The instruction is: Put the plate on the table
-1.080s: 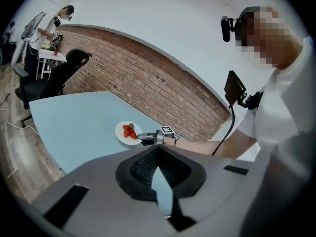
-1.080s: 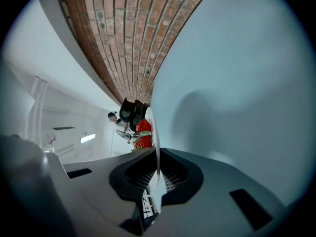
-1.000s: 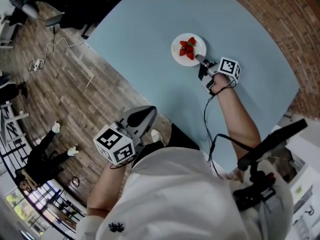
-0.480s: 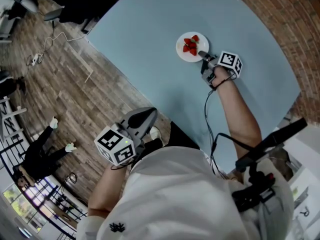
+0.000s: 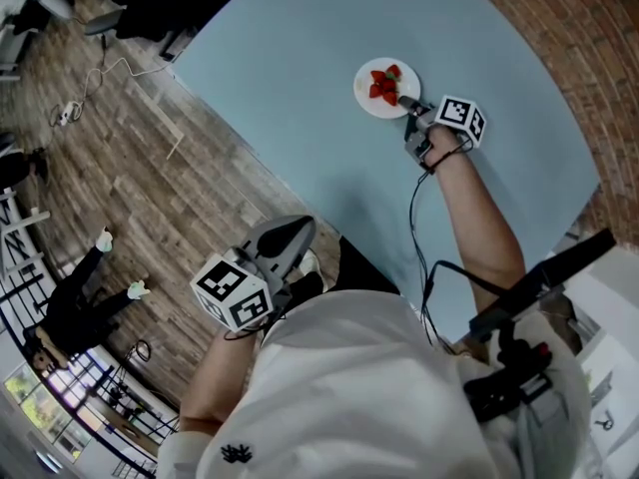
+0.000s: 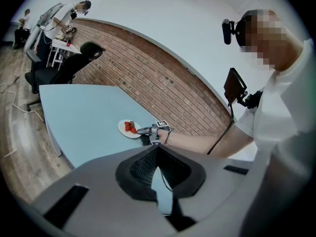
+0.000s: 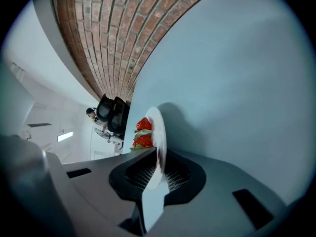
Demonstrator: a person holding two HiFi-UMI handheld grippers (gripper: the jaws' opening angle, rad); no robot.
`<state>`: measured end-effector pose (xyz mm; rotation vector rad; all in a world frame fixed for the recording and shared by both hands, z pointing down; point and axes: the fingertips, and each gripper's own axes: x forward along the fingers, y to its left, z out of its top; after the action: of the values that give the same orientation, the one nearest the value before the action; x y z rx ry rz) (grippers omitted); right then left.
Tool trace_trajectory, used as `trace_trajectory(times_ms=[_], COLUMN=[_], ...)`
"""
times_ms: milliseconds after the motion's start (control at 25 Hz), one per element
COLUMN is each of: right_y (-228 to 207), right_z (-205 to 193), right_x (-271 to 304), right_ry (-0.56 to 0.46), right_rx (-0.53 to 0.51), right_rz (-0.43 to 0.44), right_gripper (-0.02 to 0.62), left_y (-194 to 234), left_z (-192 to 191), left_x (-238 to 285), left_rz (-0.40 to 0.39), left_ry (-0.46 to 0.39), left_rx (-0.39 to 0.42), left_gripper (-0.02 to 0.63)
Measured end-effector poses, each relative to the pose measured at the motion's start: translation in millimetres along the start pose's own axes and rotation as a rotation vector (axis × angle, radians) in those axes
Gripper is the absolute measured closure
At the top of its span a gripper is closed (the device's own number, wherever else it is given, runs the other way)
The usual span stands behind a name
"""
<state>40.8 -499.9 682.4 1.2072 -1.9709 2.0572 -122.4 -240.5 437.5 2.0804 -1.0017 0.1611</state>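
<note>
Plate rim pinched by right gripper, arm outstretched.

Floor: brown wood planks
Wall: red brick
Table: pale blue, beside the wall
Office chair: black, beyond the table

Overhead, low views; shared plate

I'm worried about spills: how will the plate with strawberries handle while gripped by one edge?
The white plate looks rigid, so it likely won't flex. Pinched only at its rim by the right gripper, it may pivot downward. The loose strawberries could slide if it tilts.
</note>
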Motion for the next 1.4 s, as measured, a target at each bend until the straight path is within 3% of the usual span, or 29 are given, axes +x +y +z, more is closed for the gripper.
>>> trace_trajectory(times_ms=[520, 840, 1240, 1400], right_y=[-3.0, 0.5, -2.0, -2.8], right_z=[3.8, 3.9, 11.9, 16.6], right_x=[-0.7, -2.0, -5.1, -6.2], right_ry=[0.030, 0.102, 0.085, 0.073], right_rx=[-0.124, -0.429, -0.583, -0.698], right_rz=[-0.127, -0.294, -0.405, -0.472], right_gripper=[0.522, 0.494, 0.463, 0.451], left_y=[1.1, 0.5, 5.1, 4.9], left_z=[-7.4, -15.3, -18.5, -20.3], left_x=[-12.4, -22.9, -38.3, -39.0], left_rz=[0.016, 0.026, 0.044, 0.040], left_ry=[-0.028, -0.056, -0.076, -0.079], left_rx=[-0.021, -0.032, -0.046, -0.043], left_gripper=[0.606, 0.606, 0.606, 0.606])
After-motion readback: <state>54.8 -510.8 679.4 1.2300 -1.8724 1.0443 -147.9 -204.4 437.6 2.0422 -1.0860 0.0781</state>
